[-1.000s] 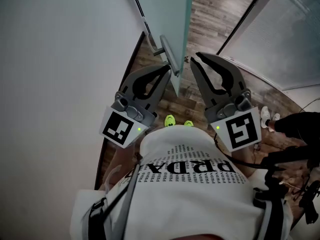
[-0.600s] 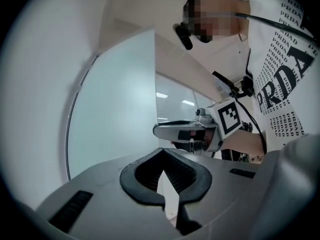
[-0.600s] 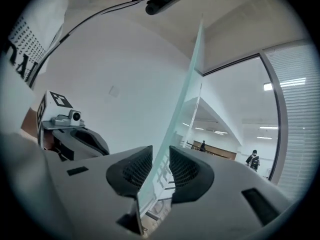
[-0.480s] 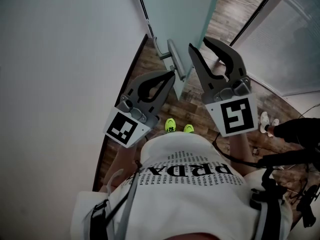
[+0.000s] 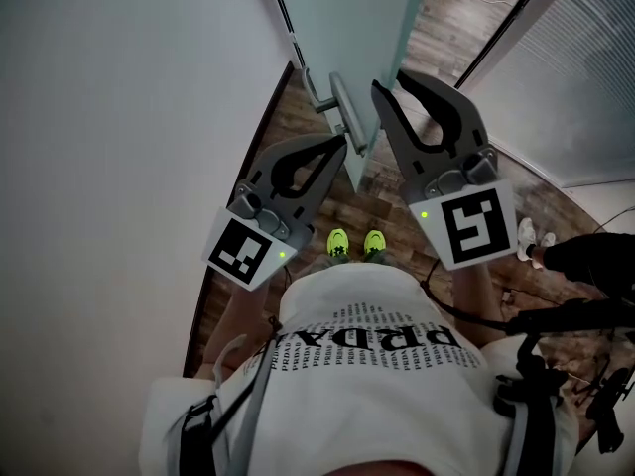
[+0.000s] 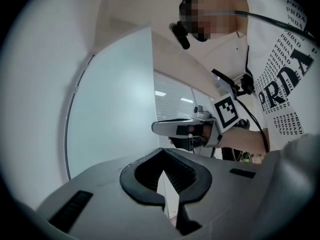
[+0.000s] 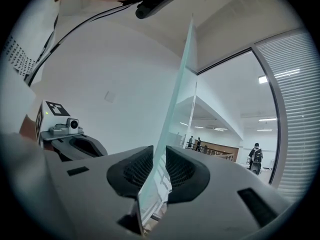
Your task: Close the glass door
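White wall [image 5: 119,167] on the left, wood floor [image 5: 456,23] underfoot, and dead ahead stands the frosted glass door [image 5: 347,18], edge-on and ajar, right between the two tools. The right gripper [image 5: 392,82] has its jaws a narrow way apart with the door's free edge running up between the pads; I can't tell whether they actually press on the glass. The left gripper [image 5: 342,147] has its jaws closed tip to tip on nothing, nose against the near face just below the metal handle [image 5: 347,117]. That panel looks heavy, rigid and slick, so I'd expect pads to slide. Best bet is a flat push near the free edge or handle, eased in gently, since glass edges chip.
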Tool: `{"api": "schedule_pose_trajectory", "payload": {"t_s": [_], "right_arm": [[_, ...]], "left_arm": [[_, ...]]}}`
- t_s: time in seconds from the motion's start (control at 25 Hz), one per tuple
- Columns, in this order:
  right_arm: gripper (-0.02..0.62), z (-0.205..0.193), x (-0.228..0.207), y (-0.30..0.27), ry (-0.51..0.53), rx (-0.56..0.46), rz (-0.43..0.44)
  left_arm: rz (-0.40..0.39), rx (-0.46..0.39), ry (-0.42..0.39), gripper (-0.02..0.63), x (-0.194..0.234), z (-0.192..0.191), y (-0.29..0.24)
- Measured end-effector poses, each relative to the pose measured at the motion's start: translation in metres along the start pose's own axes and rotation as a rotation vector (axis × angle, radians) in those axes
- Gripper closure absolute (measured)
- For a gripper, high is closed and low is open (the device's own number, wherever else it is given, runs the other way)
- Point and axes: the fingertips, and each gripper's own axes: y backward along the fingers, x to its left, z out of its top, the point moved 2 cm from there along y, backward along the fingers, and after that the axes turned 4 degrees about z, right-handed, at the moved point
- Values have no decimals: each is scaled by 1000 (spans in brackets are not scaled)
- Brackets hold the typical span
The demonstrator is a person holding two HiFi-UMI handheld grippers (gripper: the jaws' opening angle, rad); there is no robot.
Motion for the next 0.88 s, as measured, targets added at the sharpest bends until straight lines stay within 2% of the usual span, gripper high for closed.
{"api": "schedule_pose_trajectory", "payload": {"t_s": [0.16, 0.36, 0.52, 0.68, 0.88], "right_arm": [[526, -5, 5, -2, -26, -8, 55], [526, -1, 7, -2, -27, -22, 82], [526, -3, 5, -2, -35, -18, 79], [526, -15, 7, -3, -77, 10, 89], [526, -16, 4, -3, -66, 19, 84]], "left_arm": [[45, -9, 14, 606, -3, -6, 0], [76, -14, 13, 606, -3, -6, -2], [73, -18, 7, 606, -3, -5, -9], [65, 22, 18, 606, -1, -15, -9], [62, 21, 22, 606, 5, -14, -15]]}}
